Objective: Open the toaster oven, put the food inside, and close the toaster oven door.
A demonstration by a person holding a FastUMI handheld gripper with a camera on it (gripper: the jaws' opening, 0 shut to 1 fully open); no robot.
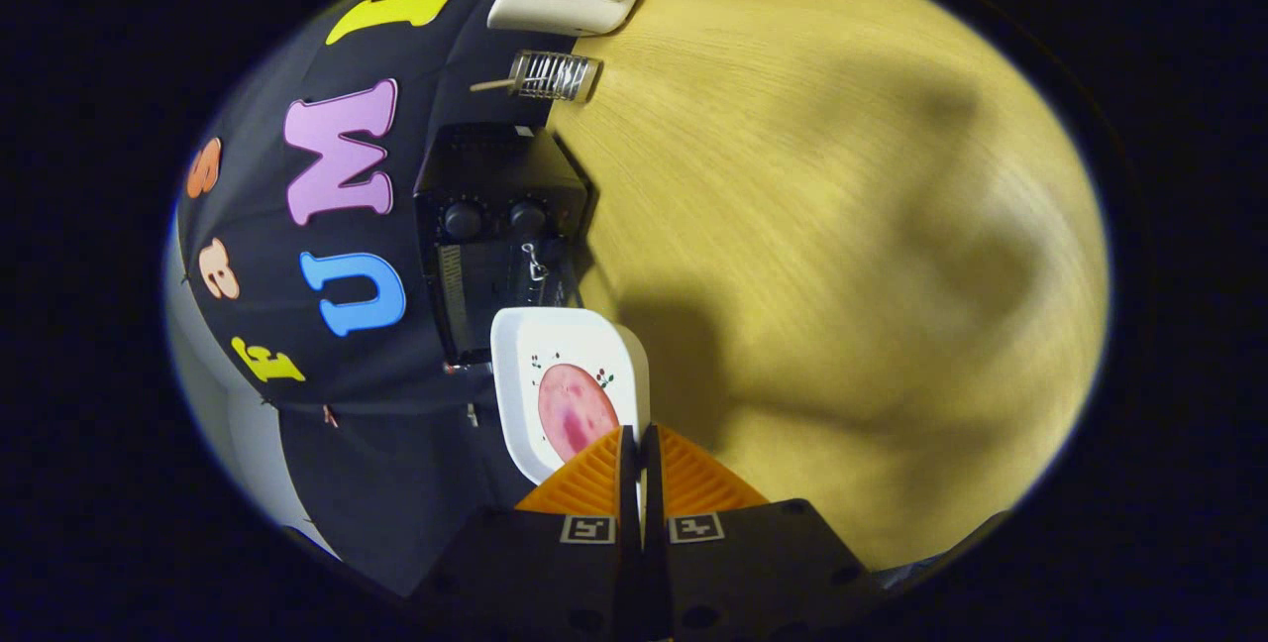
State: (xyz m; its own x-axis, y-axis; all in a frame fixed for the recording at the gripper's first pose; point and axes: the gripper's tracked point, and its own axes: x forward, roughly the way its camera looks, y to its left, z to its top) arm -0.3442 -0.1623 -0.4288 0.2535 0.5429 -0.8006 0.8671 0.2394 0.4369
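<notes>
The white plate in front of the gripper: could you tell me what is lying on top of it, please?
A pink, round slice of food lies on the white plate. The gripper, fingers closed on the plate's rim, covers the slice's near edge. The toaster oven stands beyond.

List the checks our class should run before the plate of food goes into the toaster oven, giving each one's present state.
1. Grip on the plate: ok. The gripper is shut on the rim of the white plate, with the fingers nearly together.
2. Food in place: ok. The pink slice lies flat on the plate, just ahead of the fingers.
3. Oven door open: cannot tell. The plate hides part of the front of the black toaster oven.
4. Plate near the oven: ok. It is in front of the oven's face, below the knobs.
5. Plate held level: cannot tell from this view.
</notes>
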